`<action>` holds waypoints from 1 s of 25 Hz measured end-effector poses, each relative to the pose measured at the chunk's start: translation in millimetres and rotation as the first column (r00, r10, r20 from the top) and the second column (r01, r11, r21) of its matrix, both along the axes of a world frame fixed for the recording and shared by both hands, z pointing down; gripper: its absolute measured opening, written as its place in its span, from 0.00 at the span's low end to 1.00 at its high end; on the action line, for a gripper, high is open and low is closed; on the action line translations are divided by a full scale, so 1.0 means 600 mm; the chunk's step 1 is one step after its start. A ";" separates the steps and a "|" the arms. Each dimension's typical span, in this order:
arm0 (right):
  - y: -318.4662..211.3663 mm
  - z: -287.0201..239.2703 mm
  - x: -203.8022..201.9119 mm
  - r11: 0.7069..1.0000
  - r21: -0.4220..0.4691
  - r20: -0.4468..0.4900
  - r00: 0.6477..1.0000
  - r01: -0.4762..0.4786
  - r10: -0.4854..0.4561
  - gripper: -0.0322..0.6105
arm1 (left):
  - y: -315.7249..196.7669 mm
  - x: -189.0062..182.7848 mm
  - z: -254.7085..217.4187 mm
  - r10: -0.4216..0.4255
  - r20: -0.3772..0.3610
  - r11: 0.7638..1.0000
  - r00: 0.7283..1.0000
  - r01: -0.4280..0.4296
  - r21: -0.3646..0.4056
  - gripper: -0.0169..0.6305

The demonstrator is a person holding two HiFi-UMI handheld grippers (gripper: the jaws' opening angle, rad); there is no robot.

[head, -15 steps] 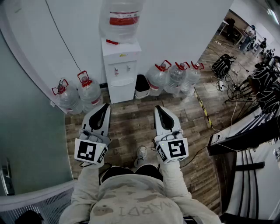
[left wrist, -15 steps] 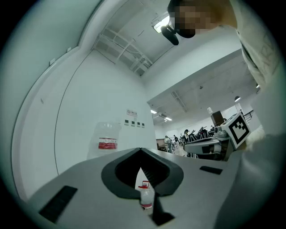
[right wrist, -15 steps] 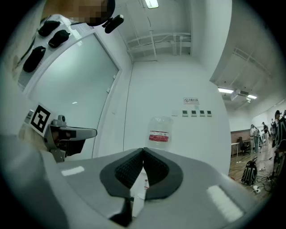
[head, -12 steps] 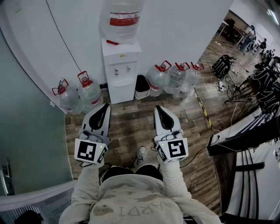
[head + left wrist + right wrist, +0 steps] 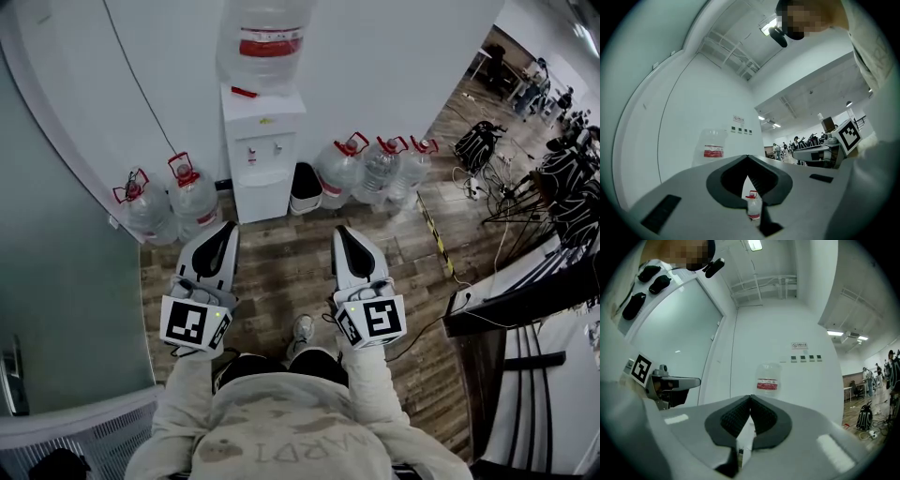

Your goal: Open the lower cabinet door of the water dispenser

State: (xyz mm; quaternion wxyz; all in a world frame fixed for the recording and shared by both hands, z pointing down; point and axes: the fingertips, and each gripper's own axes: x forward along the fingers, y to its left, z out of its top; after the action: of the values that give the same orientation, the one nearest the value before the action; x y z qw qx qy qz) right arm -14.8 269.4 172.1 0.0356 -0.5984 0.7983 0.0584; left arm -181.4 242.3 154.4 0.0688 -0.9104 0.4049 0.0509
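Note:
A white water dispenser [image 5: 260, 150] stands against the far wall with a clear bottle [image 5: 263, 42] on top. Its lower cabinet door [image 5: 261, 200] looks closed. My left gripper [image 5: 223, 232] and right gripper [image 5: 343, 234] are held side by side in front of me, well short of the dispenser, both pointing at it. Each gripper's jaws meet at the tips with nothing between them. In the left gripper view the left gripper [image 5: 747, 157] shows a floor bottle [image 5: 753, 209] through its gap. In the right gripper view the right gripper [image 5: 750, 398] points at the dispenser's bottle [image 5: 768, 379].
Two water bottles [image 5: 169, 199] stand left of the dispenser, three more [image 5: 375, 164] and a dark bin [image 5: 304, 183] right of it. A glass partition [image 5: 56, 272] lies to the left. Cables and bags [image 5: 487, 159] and a desk edge [image 5: 525, 291] are at the right. Wooden floor [image 5: 281, 262] separates me from the dispenser.

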 end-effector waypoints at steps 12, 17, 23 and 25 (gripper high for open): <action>-0.117 0.027 0.046 0.999 -0.018 -0.005 0.999 0.035 -0.035 0.06 | -0.108 0.052 0.023 -0.010 0.011 1.000 1.000 0.010 -0.012 0.03; -0.209 0.018 0.083 0.997 -0.019 -0.014 0.997 0.072 -0.073 0.06 | -0.190 0.093 0.013 -0.035 0.002 0.999 0.999 0.035 -0.005 0.03; -0.317 0.008 0.124 0.992 -0.018 -0.032 0.992 0.123 -0.123 0.06 | -0.288 0.133 0.006 -0.085 -0.009 0.996 0.996 0.085 -0.003 0.03; -0.349 0.007 0.138 0.990 -0.019 -0.033 0.990 0.138 -0.138 0.06 | -0.317 0.146 0.005 -0.101 -0.013 0.995 0.995 0.101 -0.002 0.03</action>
State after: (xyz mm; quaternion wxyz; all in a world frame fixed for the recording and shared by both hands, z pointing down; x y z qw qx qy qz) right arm 68.0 59.9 176.5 0.0207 -0.5410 0.8387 0.0592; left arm -93.6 51.9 157.7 0.0682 -0.8883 0.4510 0.0531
